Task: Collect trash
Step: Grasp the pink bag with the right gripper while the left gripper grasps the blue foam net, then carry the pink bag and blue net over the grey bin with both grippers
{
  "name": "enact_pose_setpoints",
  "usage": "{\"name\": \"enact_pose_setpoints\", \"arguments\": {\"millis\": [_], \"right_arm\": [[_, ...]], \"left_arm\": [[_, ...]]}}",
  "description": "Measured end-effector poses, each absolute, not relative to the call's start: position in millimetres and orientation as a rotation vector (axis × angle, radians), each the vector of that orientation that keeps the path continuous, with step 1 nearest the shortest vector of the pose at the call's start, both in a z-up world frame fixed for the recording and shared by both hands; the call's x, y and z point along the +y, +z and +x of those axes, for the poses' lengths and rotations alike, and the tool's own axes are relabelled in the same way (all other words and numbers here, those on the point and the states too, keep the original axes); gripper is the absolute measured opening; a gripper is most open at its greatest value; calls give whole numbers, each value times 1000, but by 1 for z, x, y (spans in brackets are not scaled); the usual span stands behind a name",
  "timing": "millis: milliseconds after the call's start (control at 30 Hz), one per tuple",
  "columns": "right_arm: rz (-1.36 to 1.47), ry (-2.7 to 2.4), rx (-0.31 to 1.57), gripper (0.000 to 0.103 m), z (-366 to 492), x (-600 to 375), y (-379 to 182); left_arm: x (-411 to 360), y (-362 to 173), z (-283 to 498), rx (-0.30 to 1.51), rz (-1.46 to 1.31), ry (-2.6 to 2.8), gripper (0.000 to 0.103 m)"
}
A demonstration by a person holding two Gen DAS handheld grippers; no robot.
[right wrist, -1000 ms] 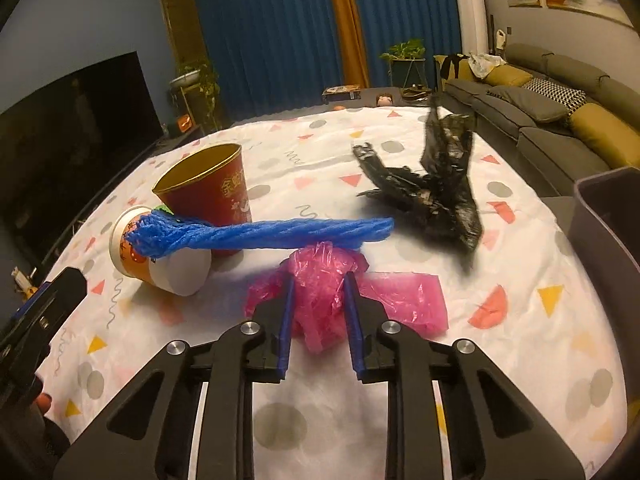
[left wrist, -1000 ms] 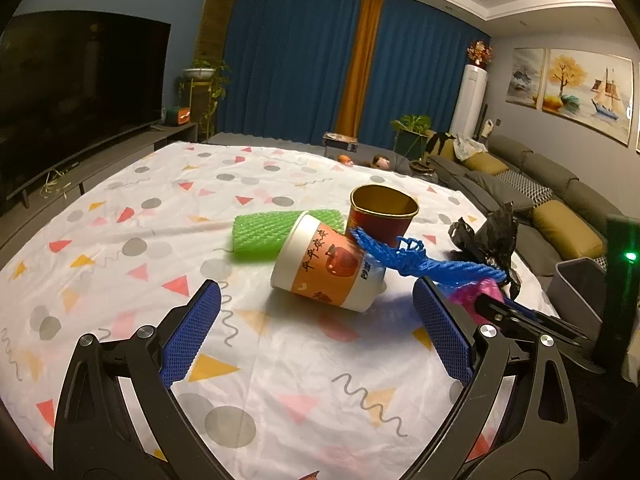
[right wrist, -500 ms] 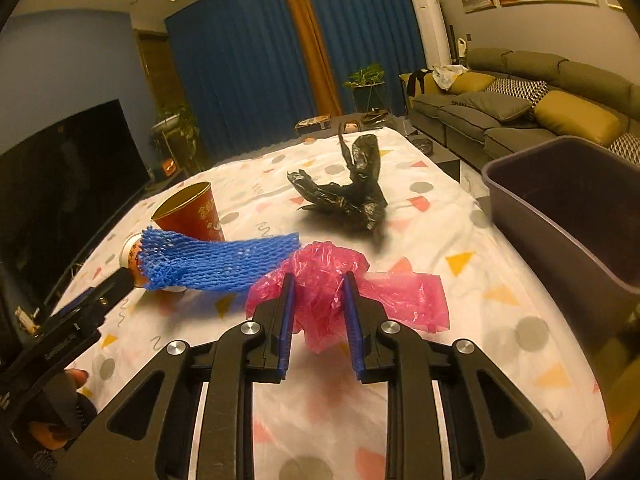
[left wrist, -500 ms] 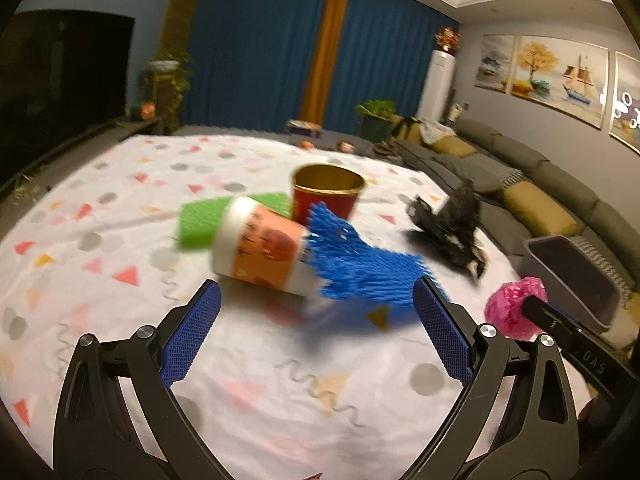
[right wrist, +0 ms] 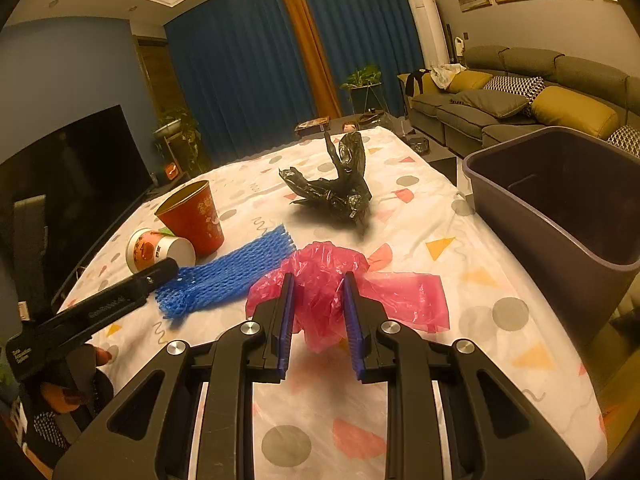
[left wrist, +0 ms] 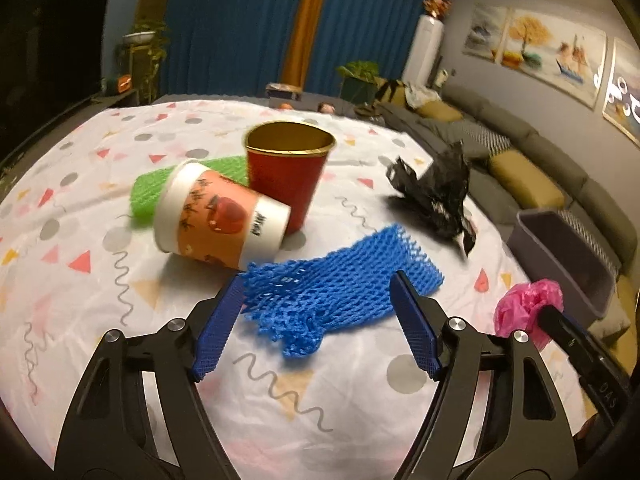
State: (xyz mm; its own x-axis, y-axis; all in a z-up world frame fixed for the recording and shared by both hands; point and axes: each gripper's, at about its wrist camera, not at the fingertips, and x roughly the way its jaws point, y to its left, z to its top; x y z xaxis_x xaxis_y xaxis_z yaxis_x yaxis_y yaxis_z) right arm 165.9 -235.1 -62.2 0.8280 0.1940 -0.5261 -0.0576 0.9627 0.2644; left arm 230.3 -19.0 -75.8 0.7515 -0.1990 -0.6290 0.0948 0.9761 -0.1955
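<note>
My right gripper [right wrist: 318,316] is shut on a crumpled pink plastic bag [right wrist: 320,280] and holds it above the table; the bag also shows at the right of the left wrist view [left wrist: 528,308]. My left gripper [left wrist: 320,320] is open, its fingers on either side of a blue foam net [left wrist: 336,288] that lies on the patterned tablecloth [left wrist: 100,280]. The net also shows in the right wrist view [right wrist: 224,276]. A grey bin [right wrist: 560,208] stands off the table's right edge.
An orange paper cup [left wrist: 220,216] lies on its side against an upright red cup [left wrist: 288,172]. A green foam net [left wrist: 160,192] lies behind them. A crumpled black bag [left wrist: 436,196] sits farther right. A sofa lines the right wall.
My right gripper has lifted the pink bag and moved right, toward the bin. The blue net has dropped flat onto the cloth. My left gripper has moved in around the net.
</note>
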Motion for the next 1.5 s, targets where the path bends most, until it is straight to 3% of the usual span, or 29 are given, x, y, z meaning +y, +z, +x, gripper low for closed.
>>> {"name": "enact_pose_setpoints", "arguments": {"millis": [667, 733, 967, 1000, 1500], "right_arm": [[249, 132, 586, 24, 162, -240, -62], [247, 132, 588, 24, 162, -239, -62], [246, 118, 588, 24, 159, -242, -62], [246, 114, 587, 24, 158, -243, -62], [241, 76, 554, 24, 141, -258, -51]], "left_arm": [[-58, -106, 263, 908, 50, -121, 74], [-60, -105, 262, 904, 62, -125, 68], [-68, -102, 257, 884, 78, -211, 14], [-69, -102, 257, 884, 77, -219, 10], [-77, -68, 224, 758, -8, -285, 8]]}}
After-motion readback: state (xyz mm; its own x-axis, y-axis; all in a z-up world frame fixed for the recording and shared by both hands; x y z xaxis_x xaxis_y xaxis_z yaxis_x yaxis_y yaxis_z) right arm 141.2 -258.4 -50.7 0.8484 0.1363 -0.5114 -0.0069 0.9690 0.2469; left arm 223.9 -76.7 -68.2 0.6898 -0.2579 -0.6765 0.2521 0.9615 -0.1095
